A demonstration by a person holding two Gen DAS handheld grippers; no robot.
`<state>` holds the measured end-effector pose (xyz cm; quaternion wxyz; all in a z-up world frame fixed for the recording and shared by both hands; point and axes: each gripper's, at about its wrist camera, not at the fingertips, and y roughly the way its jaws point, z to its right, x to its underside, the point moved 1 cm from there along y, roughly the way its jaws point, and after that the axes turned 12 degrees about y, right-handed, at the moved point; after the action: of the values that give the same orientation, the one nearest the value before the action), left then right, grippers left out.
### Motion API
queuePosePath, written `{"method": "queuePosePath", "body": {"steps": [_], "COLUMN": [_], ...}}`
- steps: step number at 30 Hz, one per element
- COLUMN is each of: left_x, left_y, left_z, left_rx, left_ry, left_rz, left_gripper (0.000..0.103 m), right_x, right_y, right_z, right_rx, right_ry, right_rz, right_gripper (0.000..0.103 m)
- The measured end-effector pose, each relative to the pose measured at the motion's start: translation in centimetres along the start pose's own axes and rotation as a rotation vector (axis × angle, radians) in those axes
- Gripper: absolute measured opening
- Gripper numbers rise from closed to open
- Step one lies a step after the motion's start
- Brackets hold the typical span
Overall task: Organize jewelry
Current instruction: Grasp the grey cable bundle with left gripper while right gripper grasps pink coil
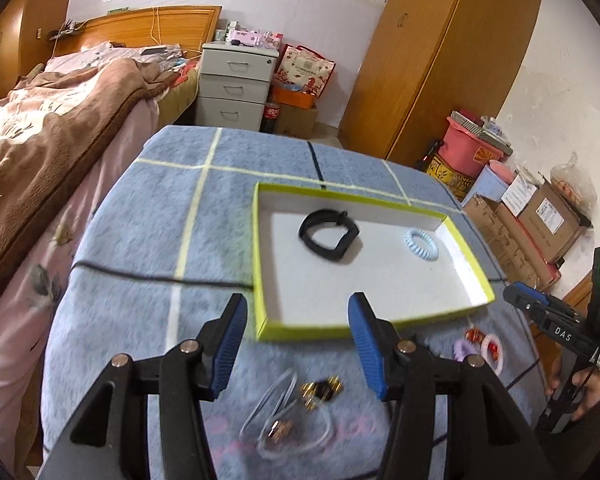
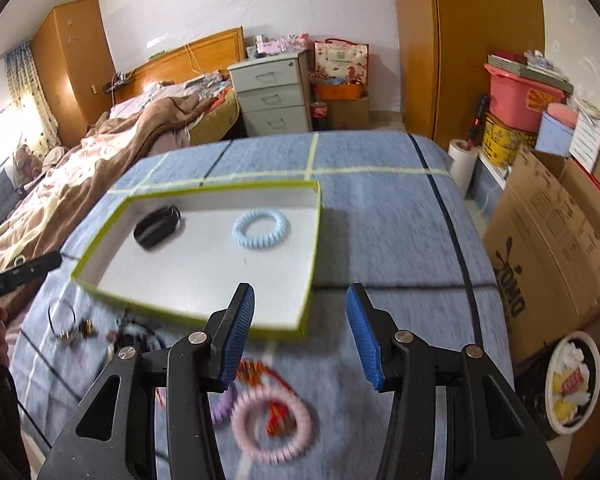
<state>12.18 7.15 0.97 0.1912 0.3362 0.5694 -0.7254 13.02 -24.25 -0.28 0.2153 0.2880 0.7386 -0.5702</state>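
Fingers (image 2: pixel 240 332) on both grippers are spread wide, empty; I'd drop straight over the pink coil (image 2: pixel 274 426) near the counter's front edge.

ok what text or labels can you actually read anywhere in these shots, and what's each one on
"DAS": on the right hand-held gripper, seen from the left wrist view.
"OMO": end of a partly cut-off brand on the big cardboard box beside the table.
Too small or blurred: the shipping-label carton, red gift bag, cola bottle, and white print on the left hand-held gripper.
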Motion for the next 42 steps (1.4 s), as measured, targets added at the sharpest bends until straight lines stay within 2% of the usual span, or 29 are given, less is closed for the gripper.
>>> {"method": "queuePosePath", "body": {"steps": [10, 14, 17, 23, 29, 34, 36, 42], "left_x": [3.0, 3.7, 4.0, 4.8, 5.5, 6.2, 6.4, 6.5], "left_y": [-1.7, -1.8, -1.9, -2.1, -1.9, -1.6, -1.3, -0.6], "left_z": [-1.6, -1.7, -1.8, -1.9, -2.3, -2.3, -2.3, -1.5], "left_rx": [0.004, 0.0, 0.005, -0.003, -0.004, 0.001, 0.007, 0.053], "left_ry": [-0.059, -0.067, -0.071, -0.075, -0.086, -0.082, -0.084, -0.058], "left_rz": [0.021, 0.014, 0.016, 0.004, -0.01, -0.032, -0.043, -0.058], "left_gripper": [0.055, 0.055, 0.055, 0.055, 0.055, 0.055, 0.055, 0.056], "right_x": [4.0, 5.0, 5.6, 6.2, 7.0, 7.2, 7.2, 7.0], "right_y": [-1.5, -1.4, -1.5, -0.7, -0.4, -0.5, -0.5, -1.0], "right_z": [1.9, 2.0, 1.7, 1.4, 0.3, 0.3, 0.7, 1.4], "right_rx": [0.001, 0.043, 0.024, 0.042, 0.037, 0.039, 0.041, 0.041], "right_ry": [0.017, -0.014, -0.03, -0.044, -0.094, -0.093, -0.076, -0.044], "right_rz": [-0.043, -0.058, -0.071, -0.092, -0.104, -0.101, -0.097, -0.073], "right_gripper": [0.049, 0.049, 0.049, 0.048, 0.024, 0.018, 0.01, 0.009]}}
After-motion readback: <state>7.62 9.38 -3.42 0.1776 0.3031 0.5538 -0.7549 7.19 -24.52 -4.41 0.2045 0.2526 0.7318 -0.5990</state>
